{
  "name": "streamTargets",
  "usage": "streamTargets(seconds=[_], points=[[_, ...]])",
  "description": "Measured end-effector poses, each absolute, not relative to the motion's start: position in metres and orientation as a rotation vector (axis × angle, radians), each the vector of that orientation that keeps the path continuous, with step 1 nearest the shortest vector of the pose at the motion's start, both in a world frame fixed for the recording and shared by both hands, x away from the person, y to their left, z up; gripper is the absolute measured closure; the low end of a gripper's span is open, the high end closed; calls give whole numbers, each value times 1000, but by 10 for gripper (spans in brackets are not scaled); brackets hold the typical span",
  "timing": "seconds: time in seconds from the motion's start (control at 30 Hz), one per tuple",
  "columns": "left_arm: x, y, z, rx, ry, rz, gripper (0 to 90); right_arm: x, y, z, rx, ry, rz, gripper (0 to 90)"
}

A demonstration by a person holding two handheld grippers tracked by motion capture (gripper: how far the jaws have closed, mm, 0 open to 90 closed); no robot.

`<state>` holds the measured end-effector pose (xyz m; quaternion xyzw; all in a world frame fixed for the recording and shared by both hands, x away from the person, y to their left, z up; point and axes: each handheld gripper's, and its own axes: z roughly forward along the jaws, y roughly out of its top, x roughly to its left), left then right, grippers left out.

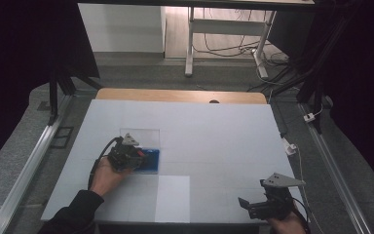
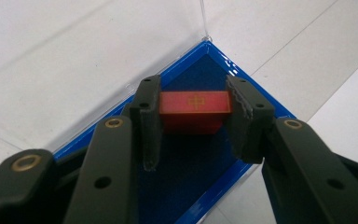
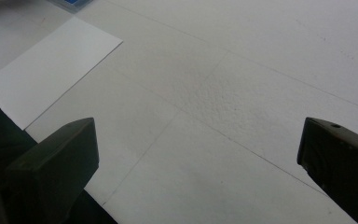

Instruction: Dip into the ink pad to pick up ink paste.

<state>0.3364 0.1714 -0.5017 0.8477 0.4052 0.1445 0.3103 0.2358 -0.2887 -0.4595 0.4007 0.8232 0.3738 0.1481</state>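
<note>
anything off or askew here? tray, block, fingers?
Nothing stands out. The left gripper is shut squarely on the red block over the blue tray; its clear lid stands open. The right gripper is open above bare table.

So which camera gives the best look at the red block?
The left gripper view: the red block sits close up between the left gripper pads, over the blue tray. In the high view the gripper covers it.
</note>
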Motion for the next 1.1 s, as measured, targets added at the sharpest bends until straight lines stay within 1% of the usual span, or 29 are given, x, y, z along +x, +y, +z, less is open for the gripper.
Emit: streamTargets(seconds=[0.23,0.37,0.6,0.9,1.1], points=[[335,172,-497,2255,1065,388,582,236,-289,-459,1152,2366,1081,0],[333,178,-490,2203,1073,373,582,236,-289,-459,1151,2365,1080,0],[328,184,-484,2180,1075,367,583,236,-289,-459,1150,2364,1081,0],[325,190,-484,2204,1085,380,582,235,-289,-459,1149,2363,1079,0],[326,195,-488,2216,1103,358,582,235,-289,-459,1149,2364,1079,0]])
